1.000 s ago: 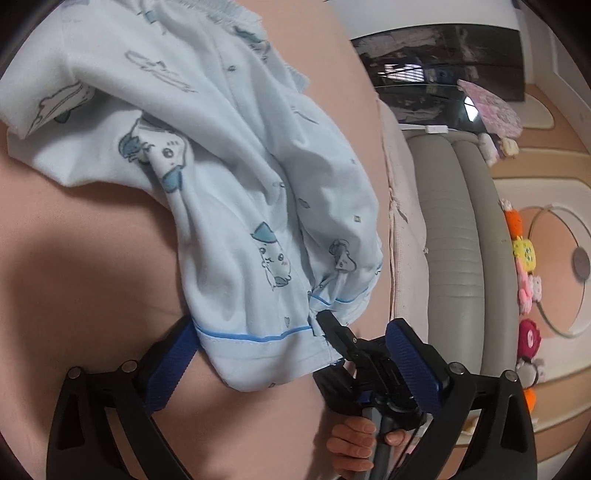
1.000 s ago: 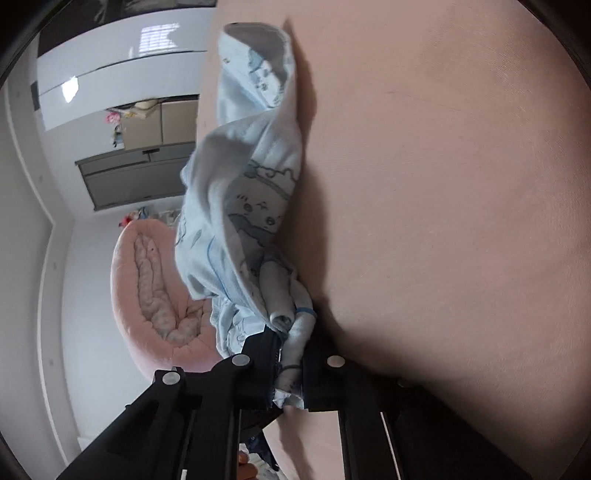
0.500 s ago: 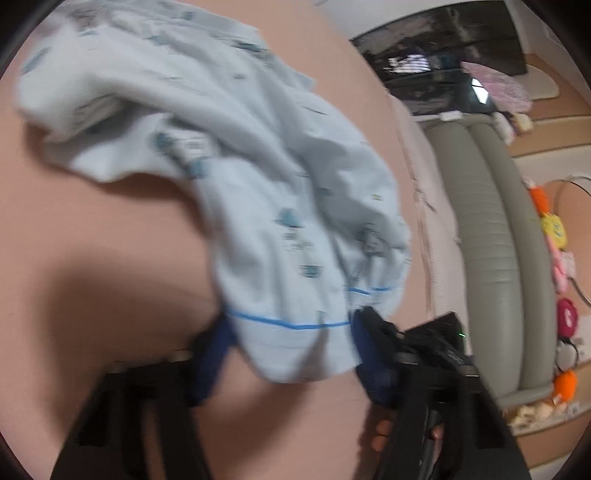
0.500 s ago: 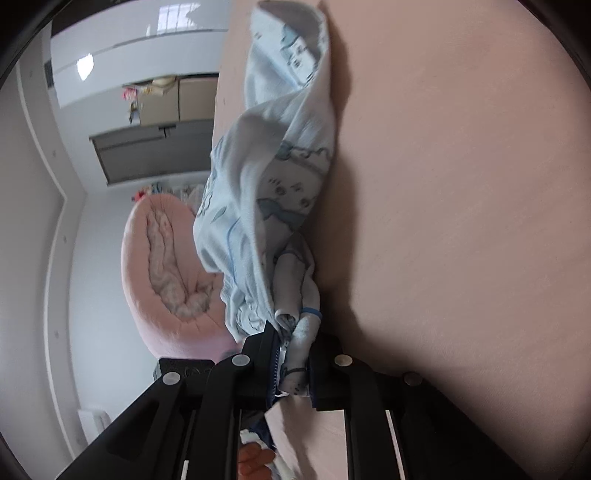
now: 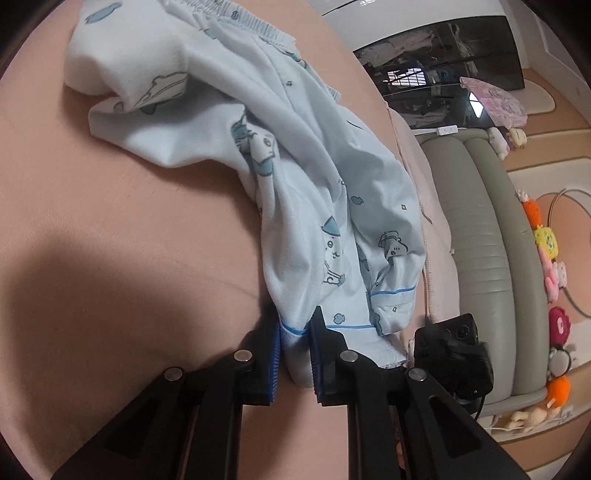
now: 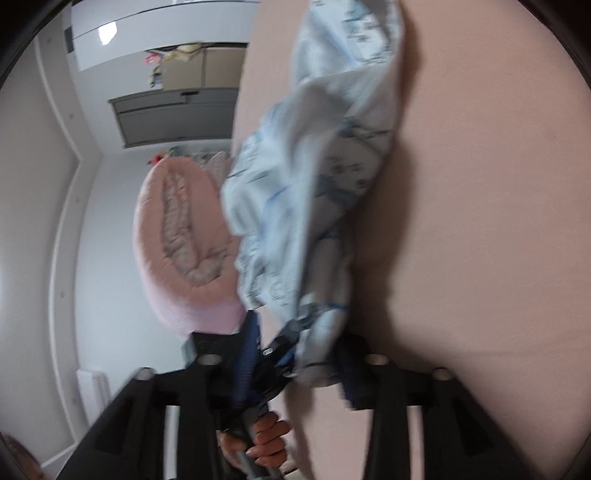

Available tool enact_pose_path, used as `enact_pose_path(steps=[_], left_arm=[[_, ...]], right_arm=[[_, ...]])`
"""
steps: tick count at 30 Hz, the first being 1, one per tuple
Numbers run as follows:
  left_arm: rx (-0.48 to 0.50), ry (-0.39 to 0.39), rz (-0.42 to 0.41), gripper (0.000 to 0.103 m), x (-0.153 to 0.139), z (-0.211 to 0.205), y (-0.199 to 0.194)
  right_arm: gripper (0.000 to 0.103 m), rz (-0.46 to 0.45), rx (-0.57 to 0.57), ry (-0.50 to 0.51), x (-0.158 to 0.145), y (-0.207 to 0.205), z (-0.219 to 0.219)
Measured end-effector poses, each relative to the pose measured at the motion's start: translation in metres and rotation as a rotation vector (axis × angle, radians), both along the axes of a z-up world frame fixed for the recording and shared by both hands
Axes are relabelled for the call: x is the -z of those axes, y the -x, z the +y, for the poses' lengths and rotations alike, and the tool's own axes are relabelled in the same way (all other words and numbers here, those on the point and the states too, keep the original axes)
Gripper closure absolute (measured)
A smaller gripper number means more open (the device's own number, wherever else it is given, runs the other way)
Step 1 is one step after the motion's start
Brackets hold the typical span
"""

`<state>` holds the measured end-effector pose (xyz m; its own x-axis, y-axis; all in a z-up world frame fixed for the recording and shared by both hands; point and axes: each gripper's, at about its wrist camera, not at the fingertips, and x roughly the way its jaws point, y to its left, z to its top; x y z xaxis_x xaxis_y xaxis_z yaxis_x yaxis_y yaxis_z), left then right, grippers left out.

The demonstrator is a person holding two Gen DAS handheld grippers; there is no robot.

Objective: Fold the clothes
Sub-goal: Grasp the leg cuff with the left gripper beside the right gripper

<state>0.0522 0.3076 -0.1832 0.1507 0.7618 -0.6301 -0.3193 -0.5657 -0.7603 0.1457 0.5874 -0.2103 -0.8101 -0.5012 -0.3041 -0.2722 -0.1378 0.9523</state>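
- left gripper [image 5: 295, 334], at 6 o'clock in the left wrist view: tongs clamped together on the blue-piped hem of one leg of the pyjama trousers [image 5: 317, 206].
- right gripper [image 6: 295, 354], at 6 o'clock in the blurred right wrist view: tongs stand wide apart with the other leg end hanging loose between them, not pinched; a hand [image 6: 264, 439] on a gripper handle shows just below.
- pyjama trousers: pale blue printed knit, rumpled and twisted, running from the left gripper toward 11 o'clock across the pink bed surface [image 5: 110, 258]; the elastic waistband [image 5: 236, 18] lies farthest, at 12 o'clock.
- handling, as judged: light, soft and limp, so it sags and bunches; not fragile. the stitched hems and the waistband look the firmest places to take hold of.
- grey padded headboard [image 5: 480, 229], at 3 o'clock, with plush toys [image 5: 546, 240] beyond it.
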Motion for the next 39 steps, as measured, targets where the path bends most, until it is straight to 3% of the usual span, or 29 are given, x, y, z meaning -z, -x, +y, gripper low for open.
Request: enact_pose_path(steps=[2, 5, 7, 8, 9, 12, 15, 20, 29, 39], left_arm=[[0.002, -0.003, -0.006, 0.090, 0.001, -0.003, 0.001], [0.002, 0.001, -0.006, 0.090, 0.000, -0.002, 0.000], [-0.001, 0.002, -0.008, 0.090, -0.001, 0.000, 0.000], [-0.003, 0.002, -0.009, 0.090, -0.001, 0.001, 0.000], [-0.003, 0.002, -0.012, 0.090, -0.001, 0.001, 0.000], [-0.006, -0.004, -0.024, 0.090, 0.000, 0.002, 0.000], [-0.001, 0.000, -0.018, 0.090, -0.001, -0.003, -0.001], [0.039, 0.033, 0.053, 0.093, -0.010, -0.002, -0.007], [0.028, -0.004, -0.046, 0.093, -0.015, -0.027, -0.007], [0.035, -0.083, -0.082, 0.093, -0.047, -0.051, -0.005]], right_arm=[[0.038, 0.019, -0.011, -0.024, -0.005, 0.003, -0.005], [0.044, 0.005, -0.010, -0.081, -0.013, 0.010, -0.013], [0.062, -0.070, 0.037, -0.135, -0.013, 0.012, -0.019], [0.085, -0.114, 0.066, -0.151, -0.009, 0.010, -0.021], [0.098, -0.159, 0.095, -0.166, -0.005, 0.008, -0.023], [0.099, -0.139, 0.138, -0.160, -0.001, 0.003, -0.025], [0.098, -0.179, 0.136, -0.173, -0.006, 0.009, -0.029], [0.094, -0.200, 0.155, -0.149, -0.018, 0.014, -0.045], [0.093, -0.158, 0.055, -0.139, -0.033, 0.008, -0.073], [0.093, -0.098, -0.082, -0.144, -0.057, 0.022, -0.113]])
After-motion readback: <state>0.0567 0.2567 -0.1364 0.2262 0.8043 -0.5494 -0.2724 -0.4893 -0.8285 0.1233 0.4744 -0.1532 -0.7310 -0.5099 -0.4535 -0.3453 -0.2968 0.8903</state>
